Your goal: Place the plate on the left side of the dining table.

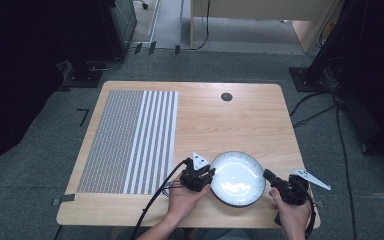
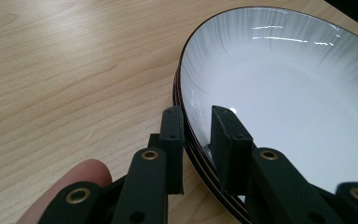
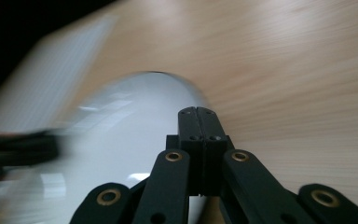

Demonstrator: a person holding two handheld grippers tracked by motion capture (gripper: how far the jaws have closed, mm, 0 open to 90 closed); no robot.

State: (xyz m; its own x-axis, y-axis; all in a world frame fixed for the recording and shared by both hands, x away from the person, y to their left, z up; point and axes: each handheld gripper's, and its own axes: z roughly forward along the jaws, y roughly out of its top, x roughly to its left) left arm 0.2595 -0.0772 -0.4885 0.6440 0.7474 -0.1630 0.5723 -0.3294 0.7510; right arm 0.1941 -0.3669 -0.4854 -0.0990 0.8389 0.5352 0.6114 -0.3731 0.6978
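1. White plate [image 1: 237,179] w/ dark rim is sitting on the wooden worktop [image 1: 220,125], lower centre-right of the high view, close to the near edge.
2. Left gripper [image 1: 203,175] is sitting at the plate's left edge in the high view, the person's left hand [image 1: 184,197] wrapped round it from below.
3. In the left gripper view, left gripper [image 2: 198,140] is straddling the plate [image 2: 284,93] rim: one jaw outside over the wood, the other inside over the white surface. A narrow gap is showing between the jaws w/ the rim in it; can't tell if the pads are actually pressing the rim yet.
4. That view is also showing stacked dark rim lines at the plate's edge, lower centre, so it may be more than one plate; can't tell for sure. A fingertip [image 2: 74,182] is showing lower left.
5. Right gripper [image 1: 268,174] is lying just beside the plate's right edge in the high view, held by the right hand [image 1: 291,207], lower right of the frame.
6. In the right gripper view, right gripper [image 3: 198,123] is showing its jaws pressed together, nothing between them; the blurred plate [image 3: 121,135] is lying to its left, bare wood to its right.
7. Striped grey-and-white mat [image 1: 130,142] is covering the left part of the worktop, well apart from the plate. A small dark round grommet [image 1: 226,96] is sitting upper centre.
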